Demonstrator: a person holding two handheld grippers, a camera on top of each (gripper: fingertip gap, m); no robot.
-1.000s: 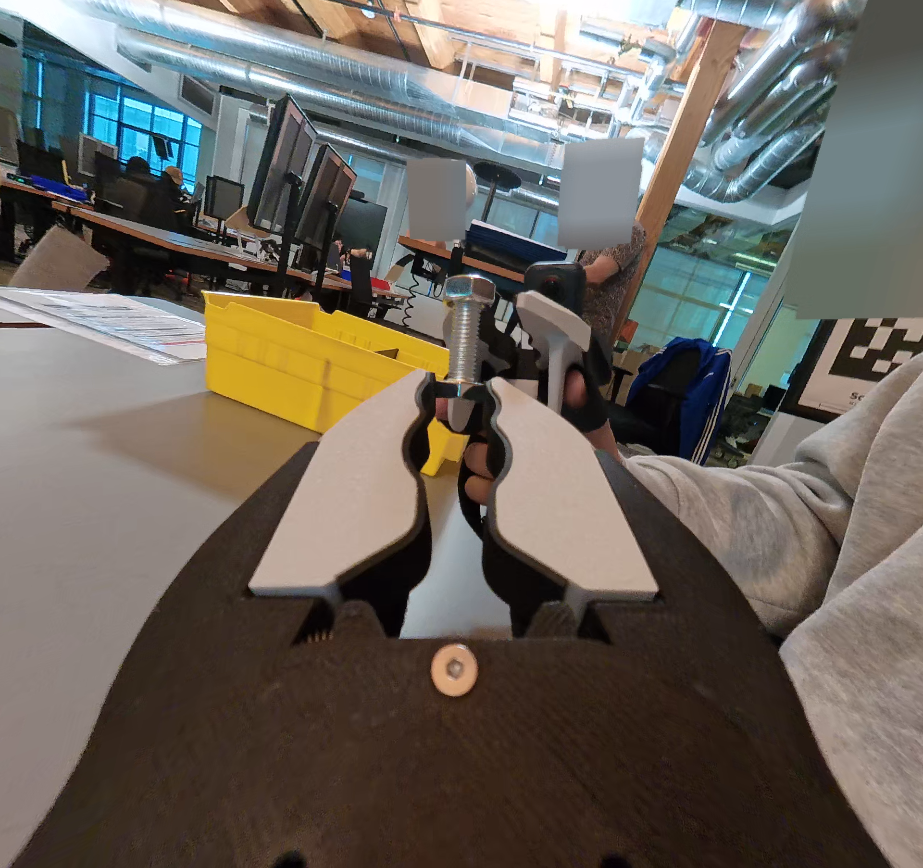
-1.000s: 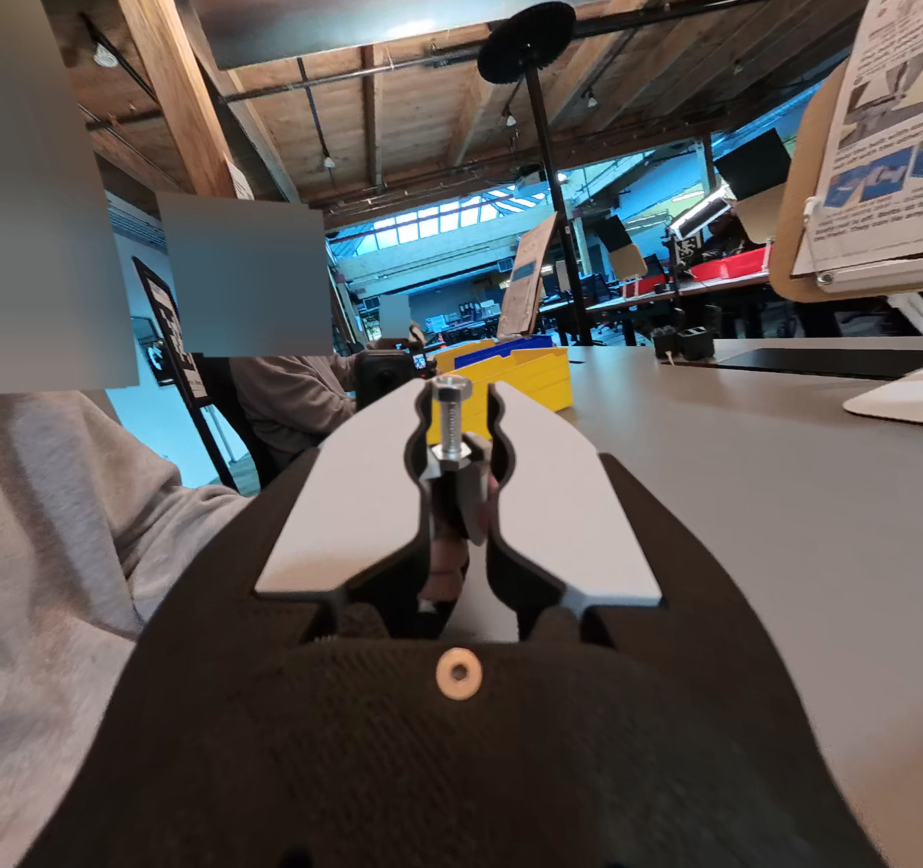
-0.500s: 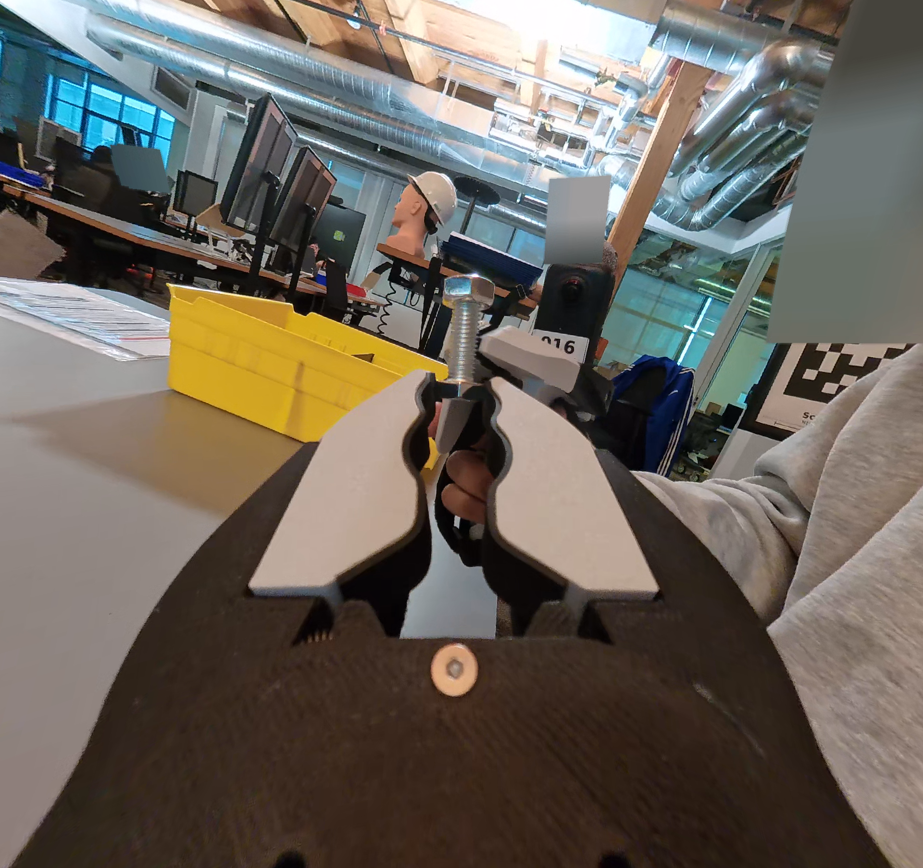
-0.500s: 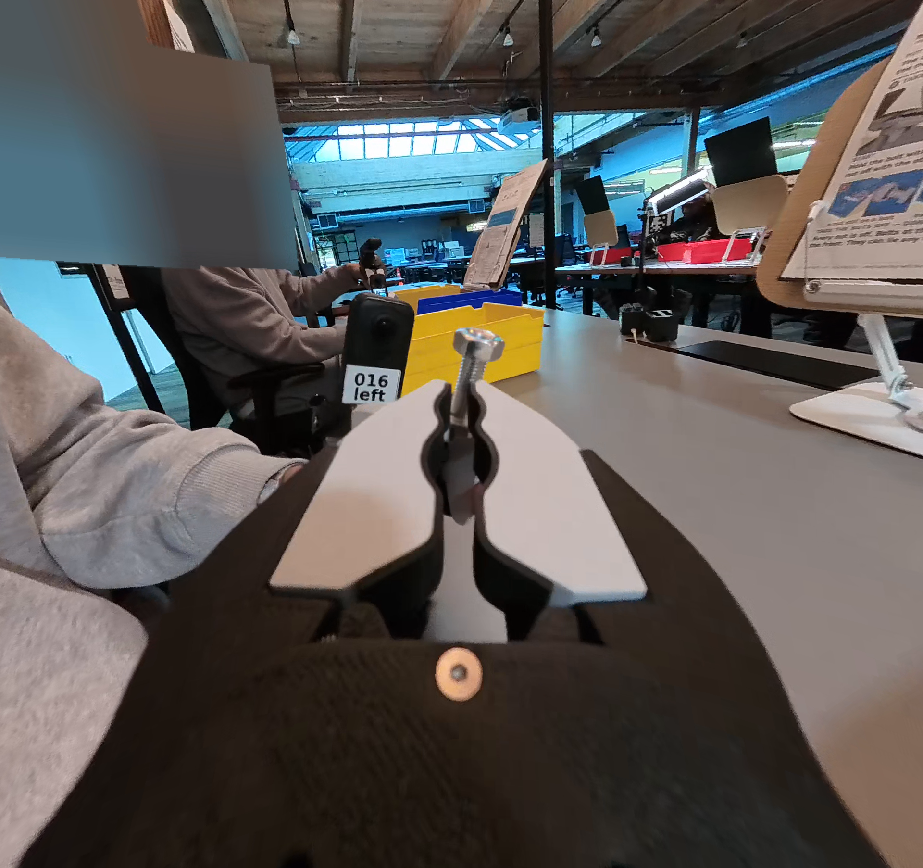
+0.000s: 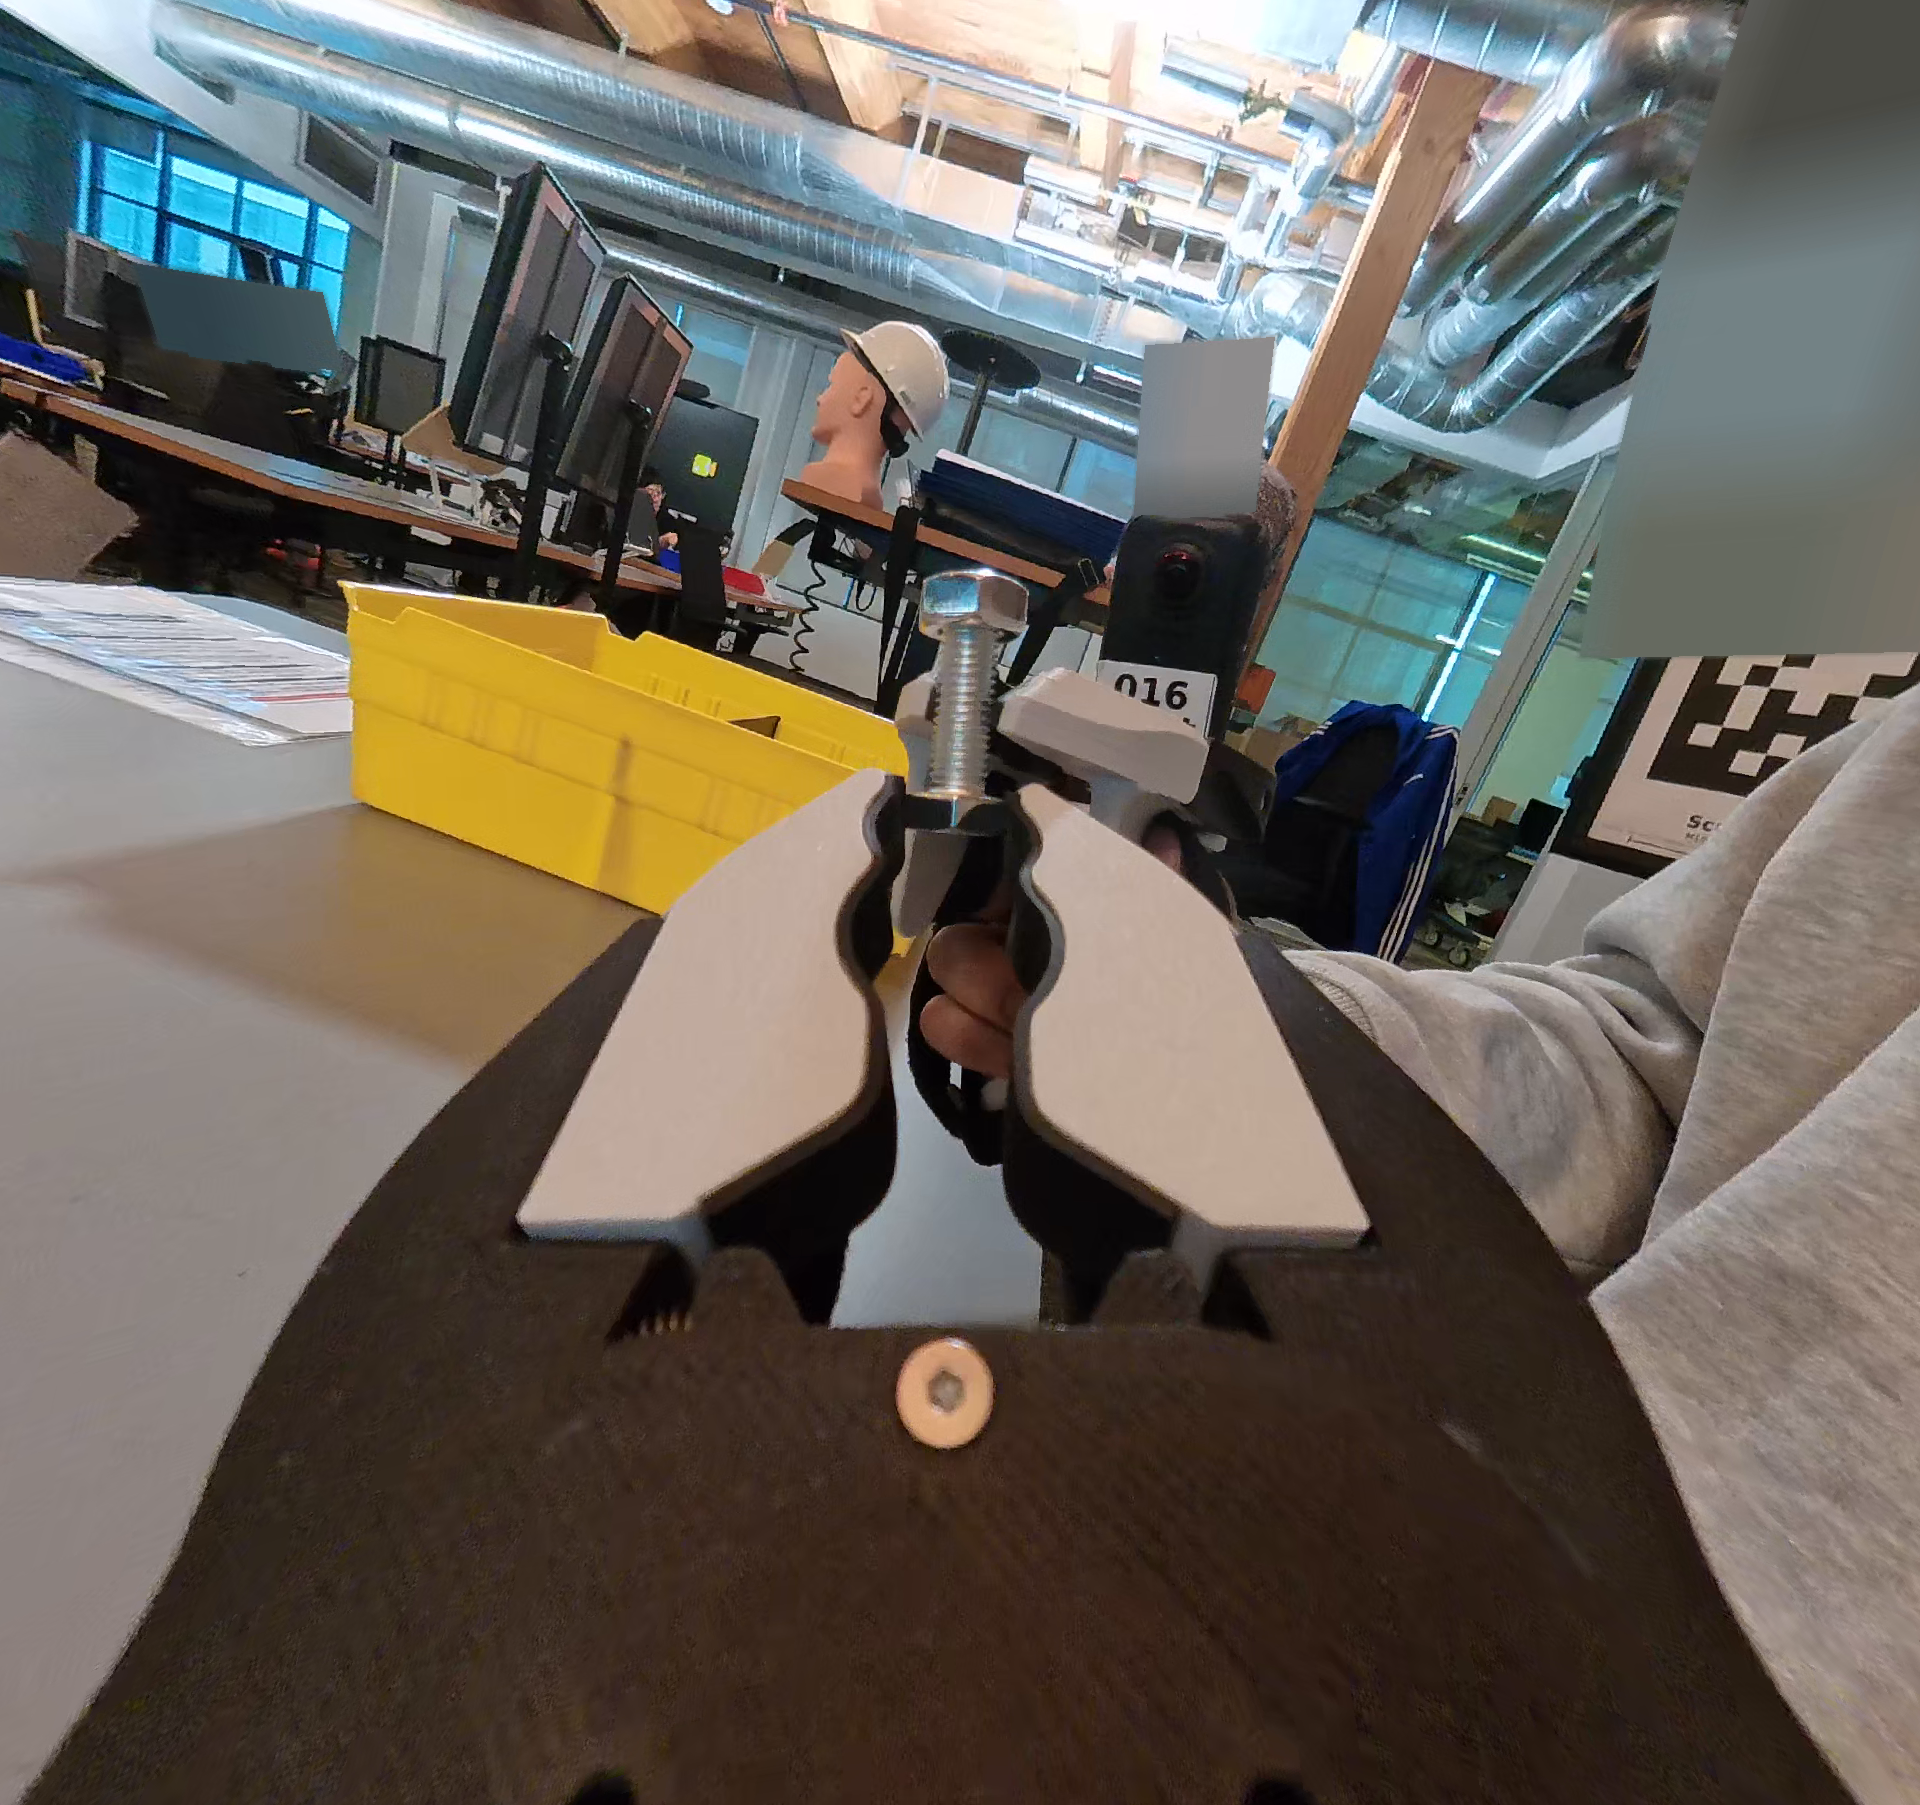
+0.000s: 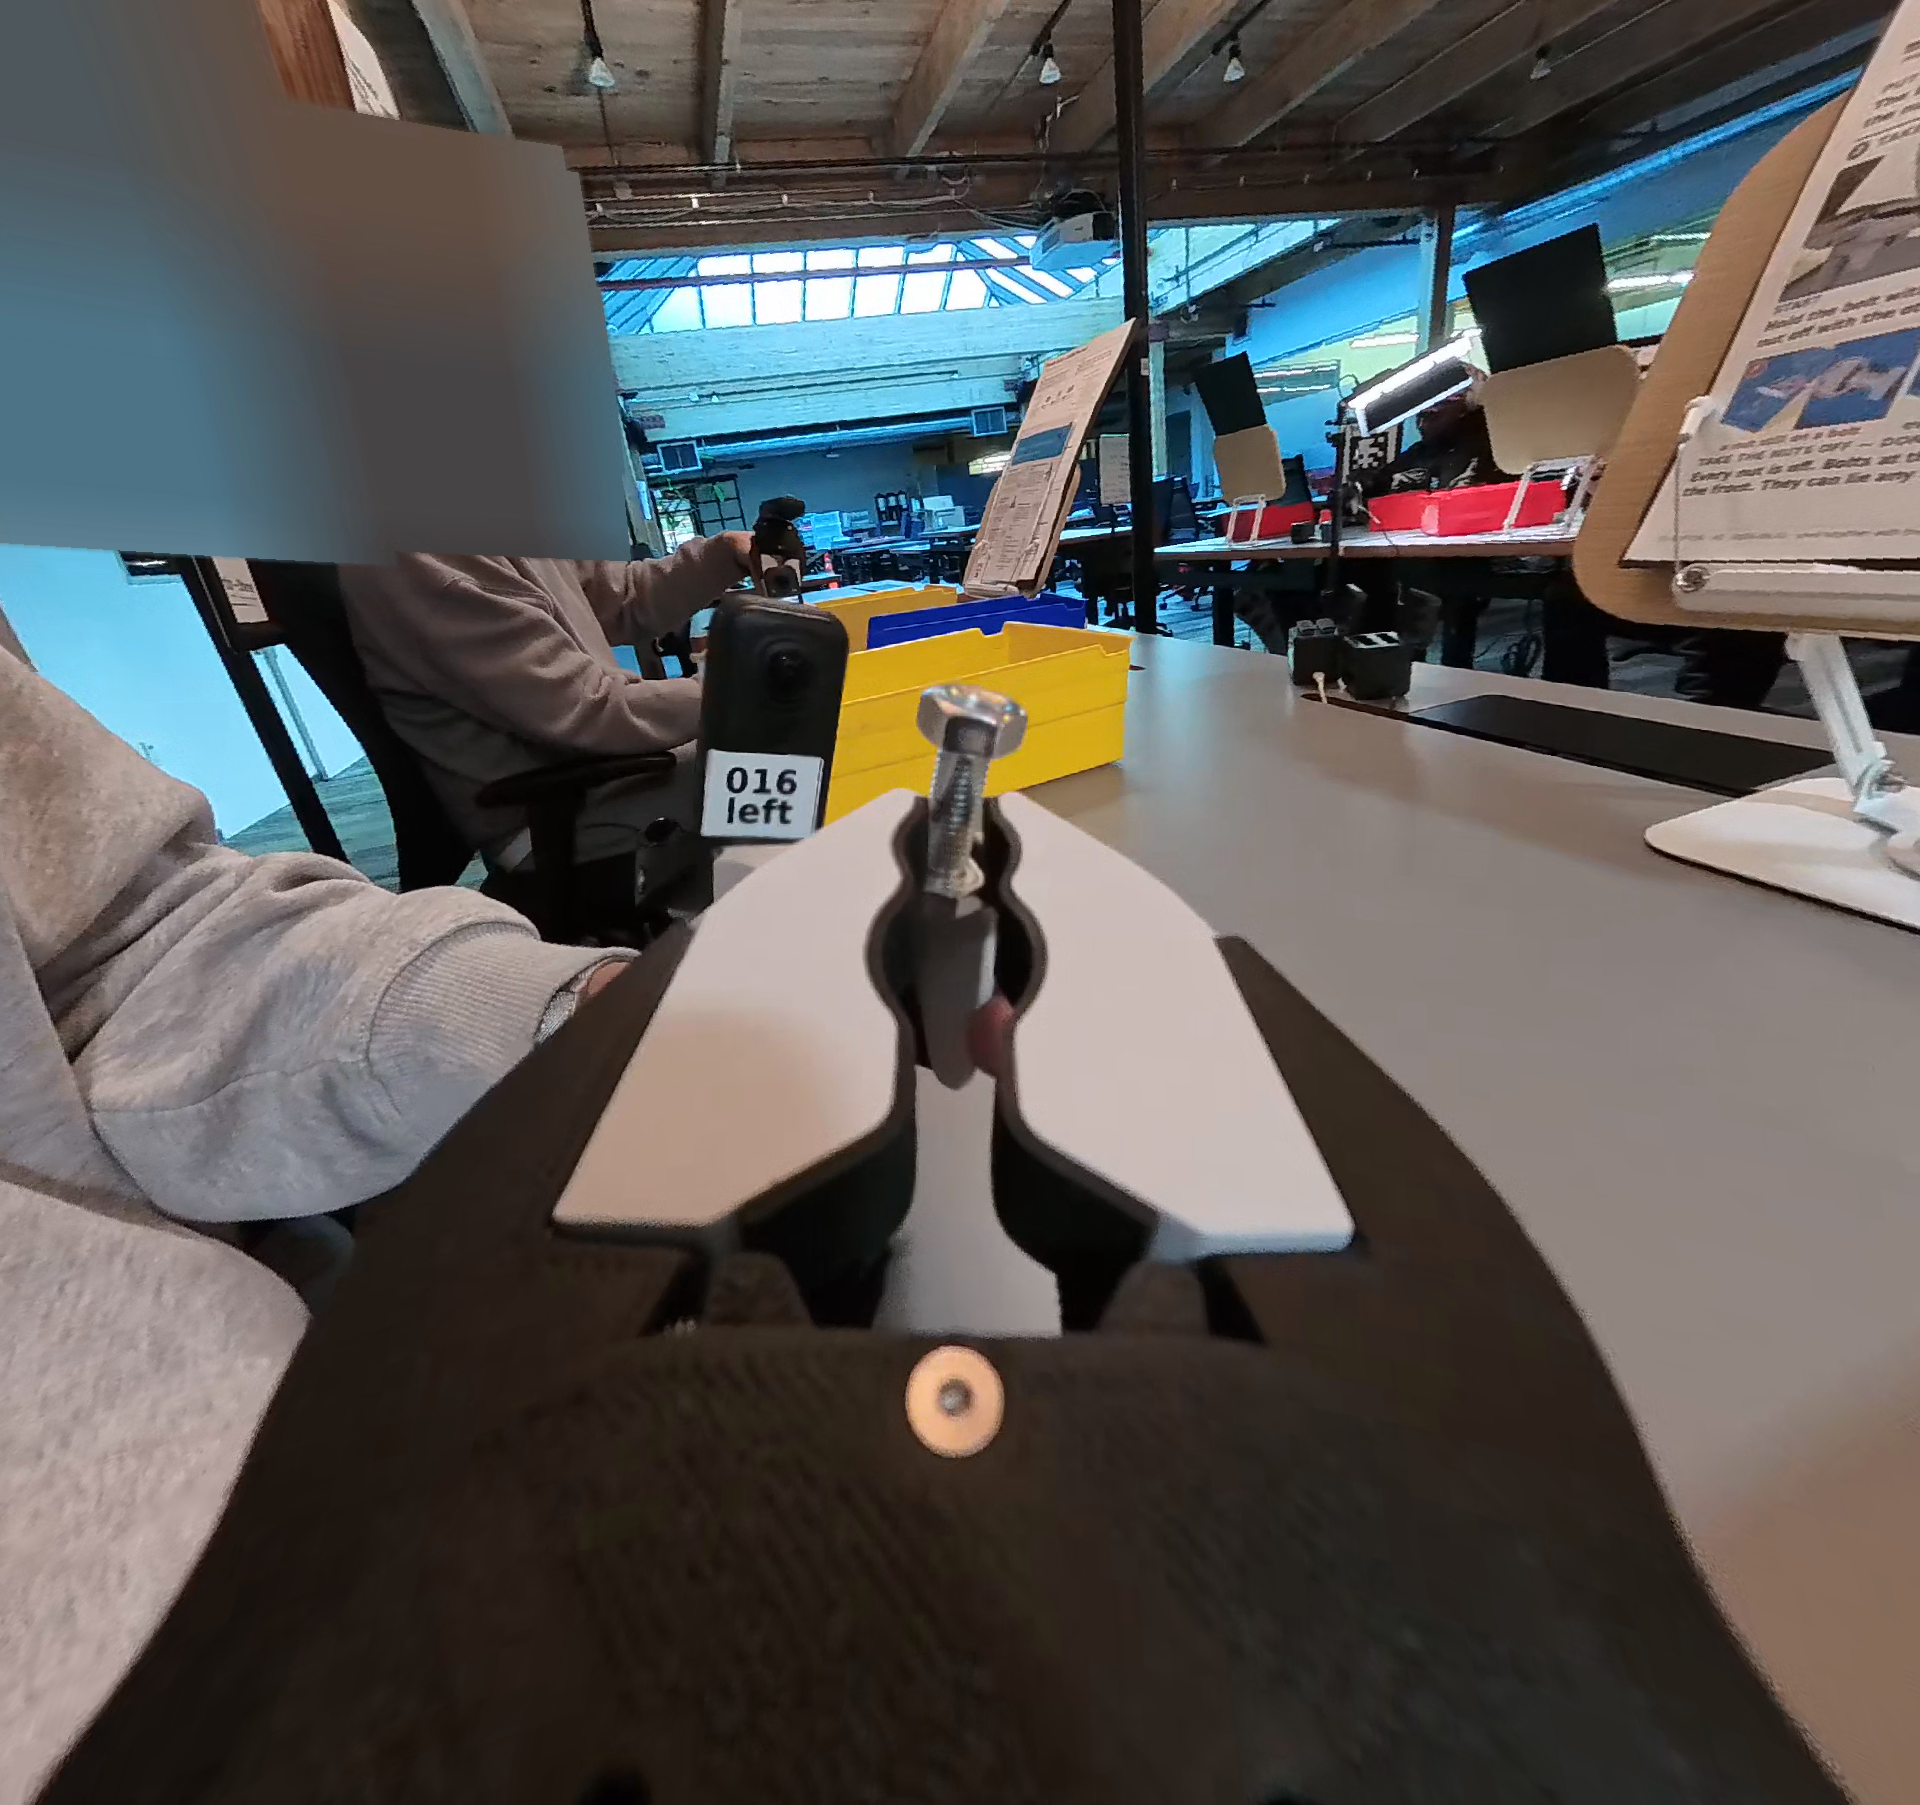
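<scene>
A silver hex bolt [image 5: 961,706] stands upright, head on top, with a nut [image 5: 948,813] on its lower end. My left gripper [image 5: 951,810] is shut on the nut. My right gripper [image 6: 954,815] is shut on the bolt's threaded shaft [image 6: 954,820], just above the nut. In the left wrist view the right gripper's grey fingers [image 5: 1101,742] reach the bolt from behind, with its black camera [image 5: 1184,592] above. In the right wrist view the left gripper's camera [image 6: 769,706] stands behind left and one of its fingers [image 6: 956,1007] shows below the bolt.
Both grippers hover over a grey table [image 6: 1455,1028]. A yellow bin [image 5: 582,747] stands just beyond; it also shows in the right wrist view [image 6: 987,706] with a blue bin [image 6: 966,617] behind. A document stand [image 6: 1787,405] is at right. Grey sleeves [image 5: 1714,1028] flank the grippers. Both grippers' tips are close together, under 4 cm apart.
My right gripper has tipped from looking up to nearly level and turned about the bolt. The bolt stays upright between both grippers. My left gripper has barely moved.
</scene>
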